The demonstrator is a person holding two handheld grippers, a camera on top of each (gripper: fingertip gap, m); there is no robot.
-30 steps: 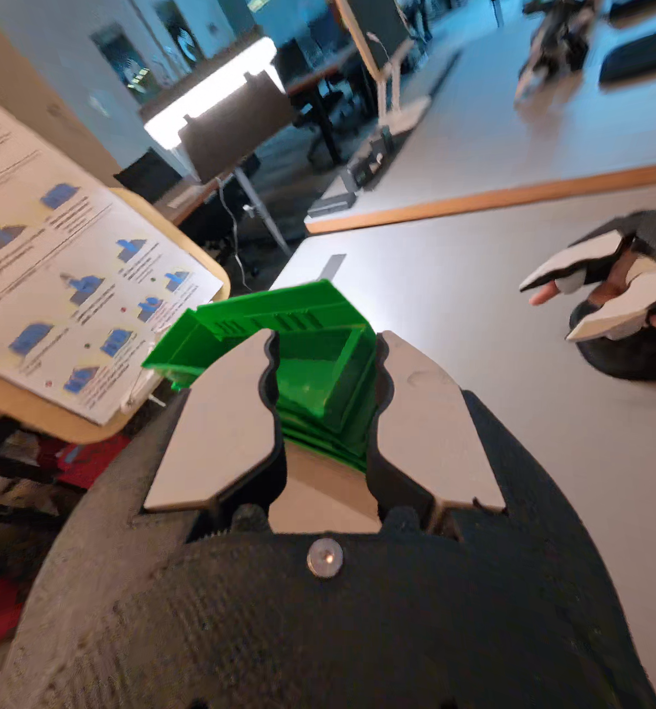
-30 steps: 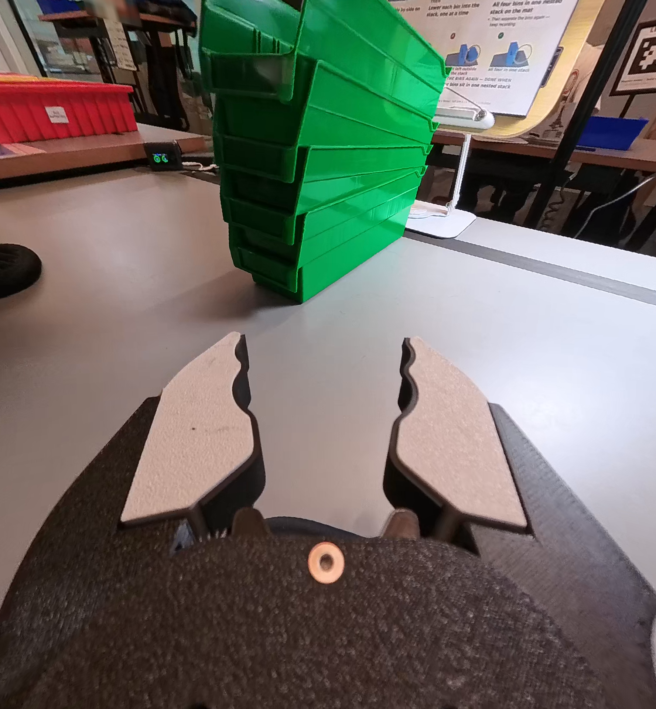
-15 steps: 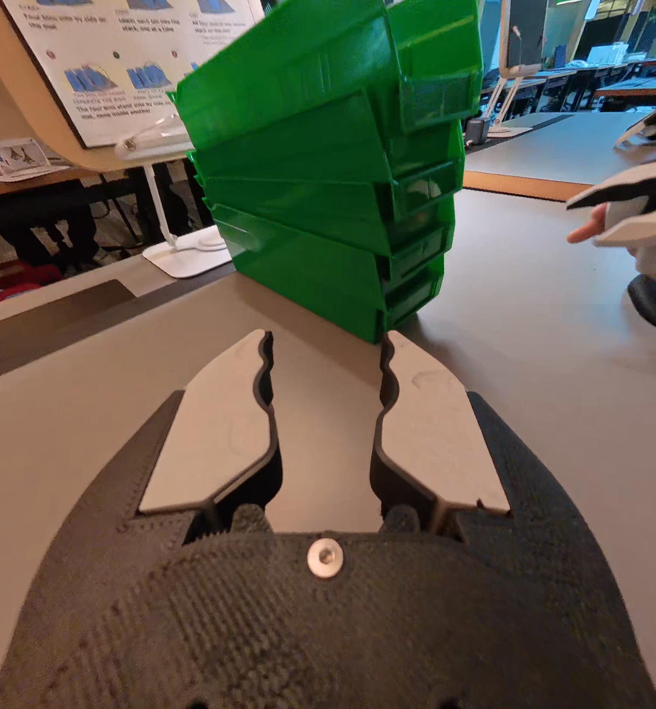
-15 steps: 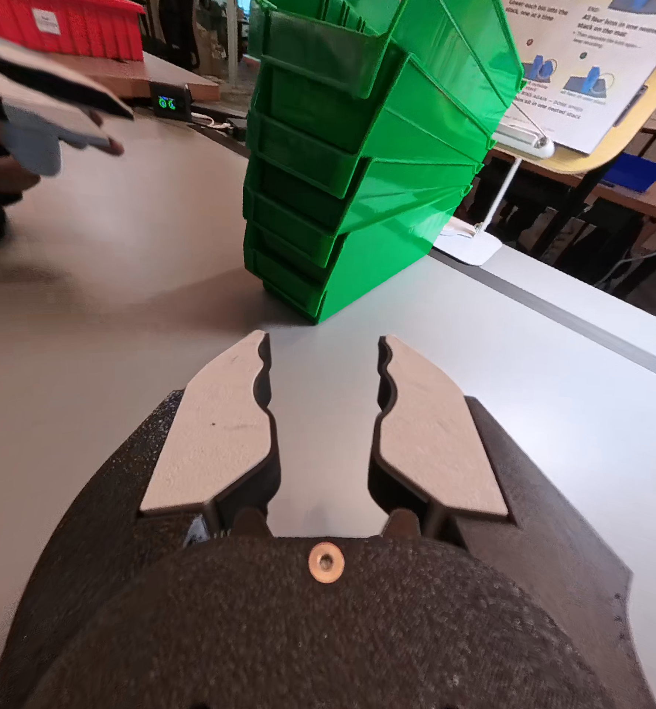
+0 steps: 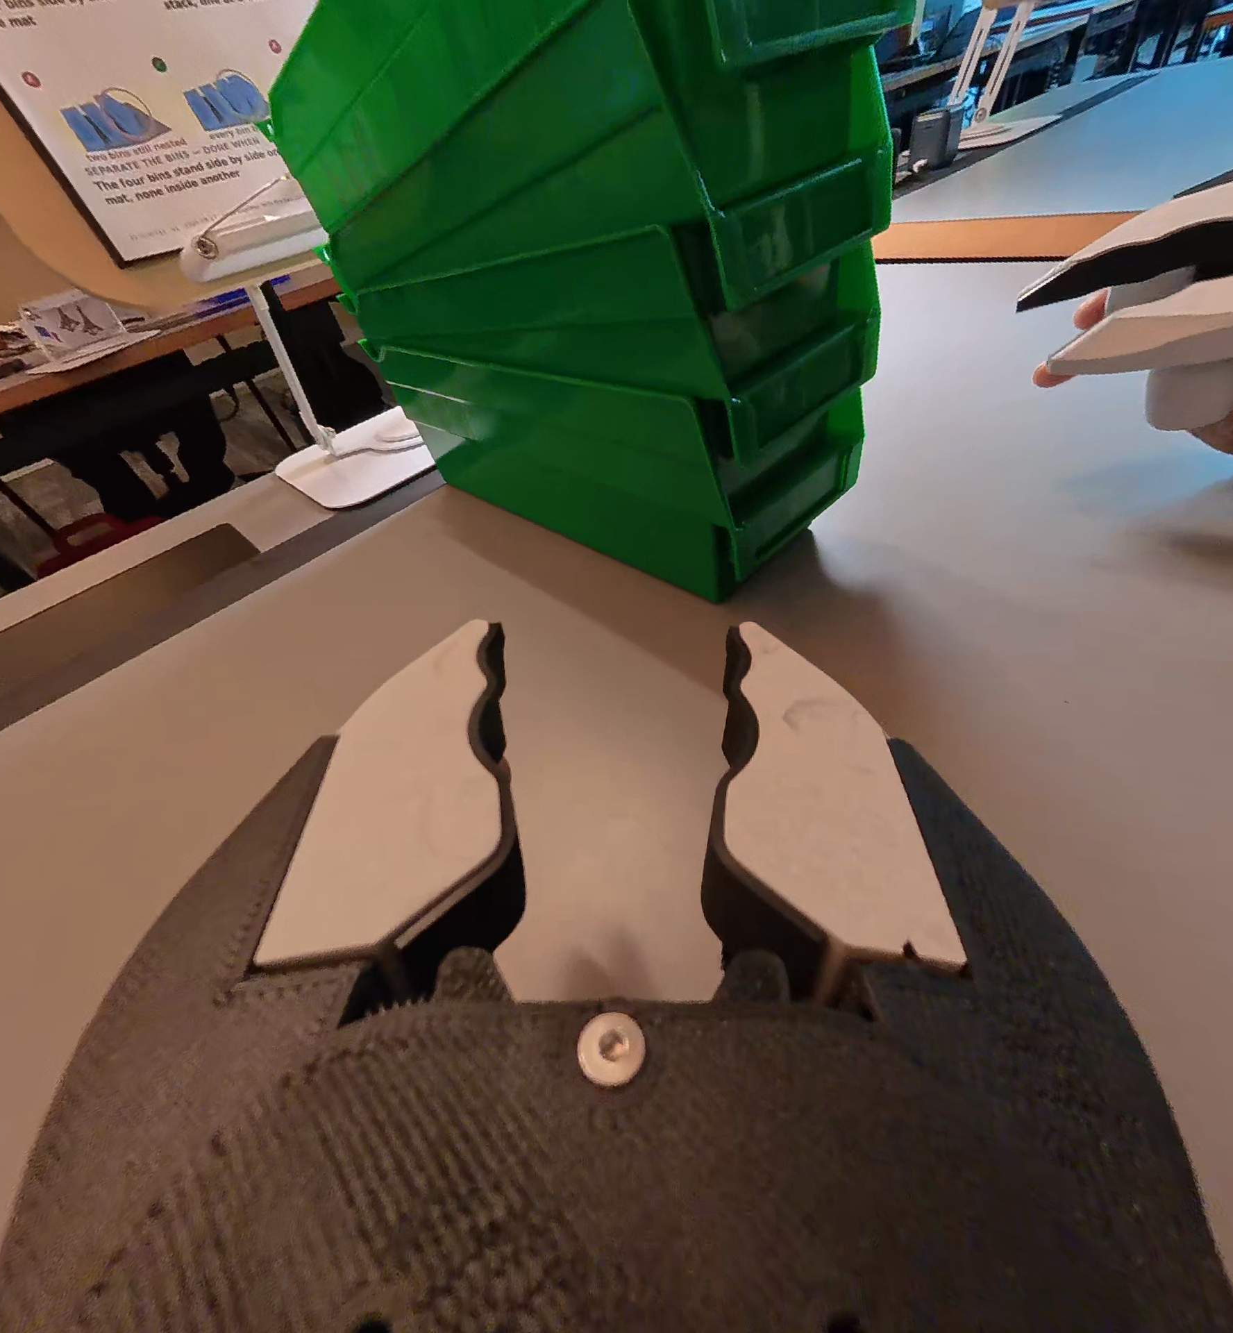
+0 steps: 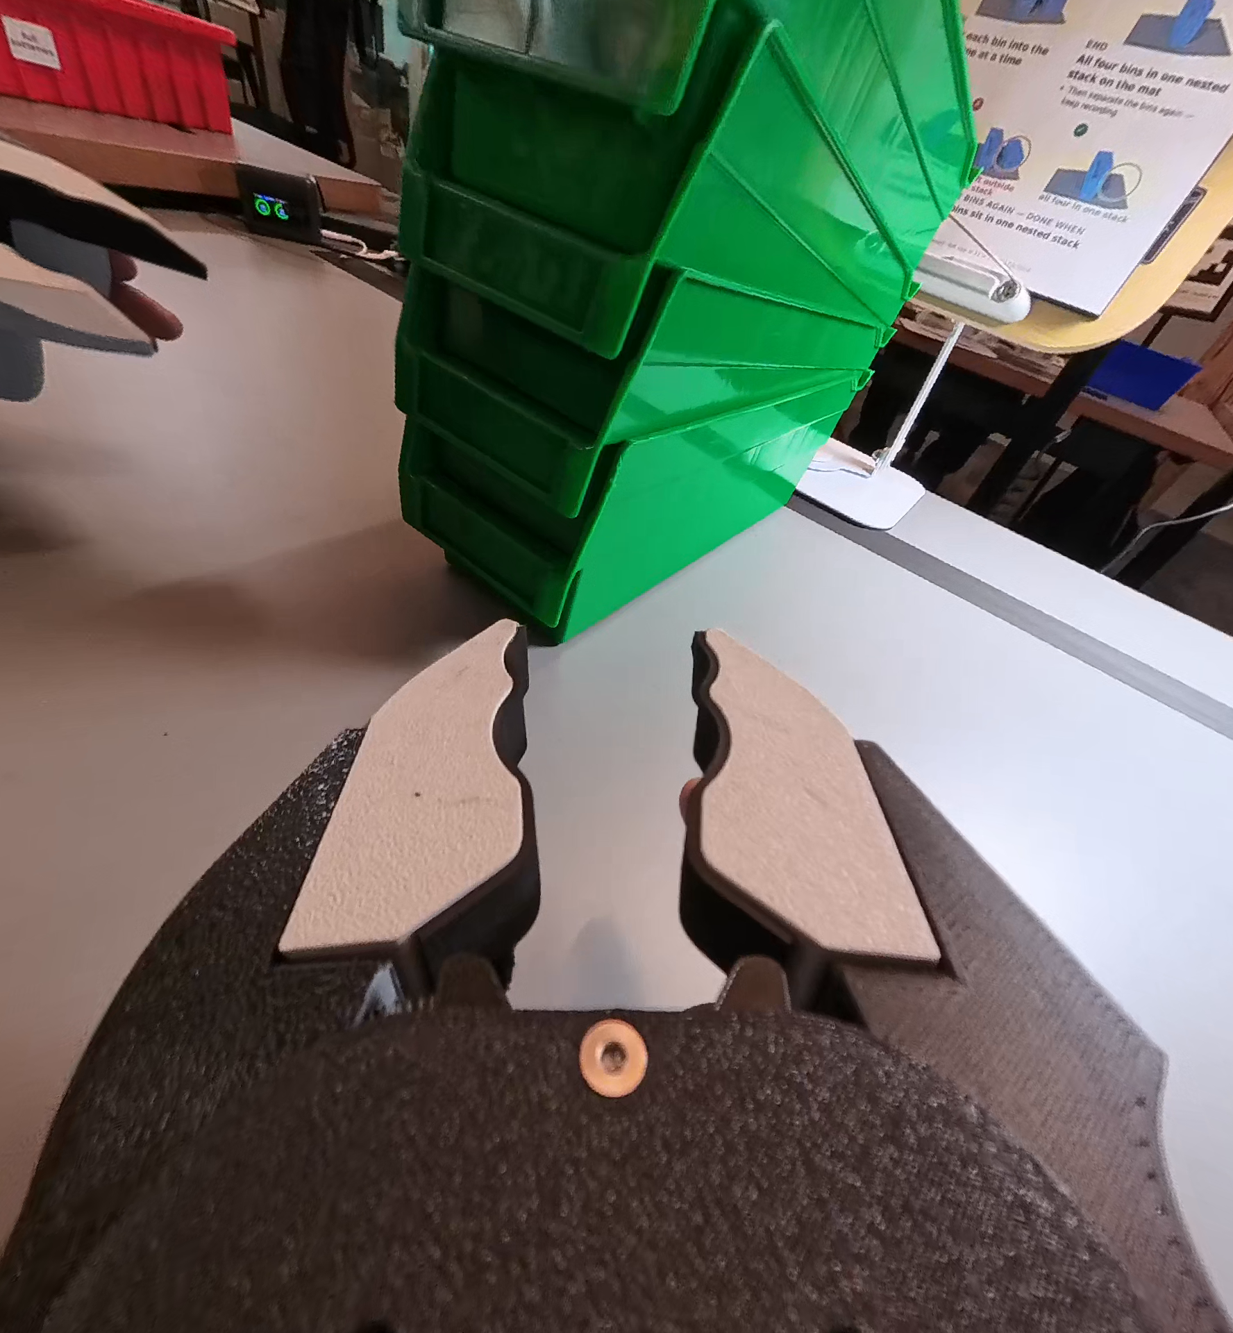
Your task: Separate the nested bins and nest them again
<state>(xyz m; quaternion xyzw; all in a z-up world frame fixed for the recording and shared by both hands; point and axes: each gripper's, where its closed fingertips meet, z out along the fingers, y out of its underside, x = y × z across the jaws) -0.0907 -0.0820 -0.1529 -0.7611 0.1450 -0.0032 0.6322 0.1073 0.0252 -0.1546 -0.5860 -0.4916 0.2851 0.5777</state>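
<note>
Standing nested on the desk [image 5: 1032,685]: green bins [image 5: 599,324] | left tool [image 5: 613,649] gaped, empty | right tool [image 6: 610,649] gaped, empty

The green bins [image 5: 599,303] stand nested one inside another as a single tall stack on the grey tabletop [image 5: 996,685], near its back edge. They are glossy plastic with sloping sides and a lipped, open front on each, the fronts stepping up one above the other. The upper bins tilt so the side walls fan apart toward the rear [image 6: 765,303], while the bottom bin sits flat.
</note>
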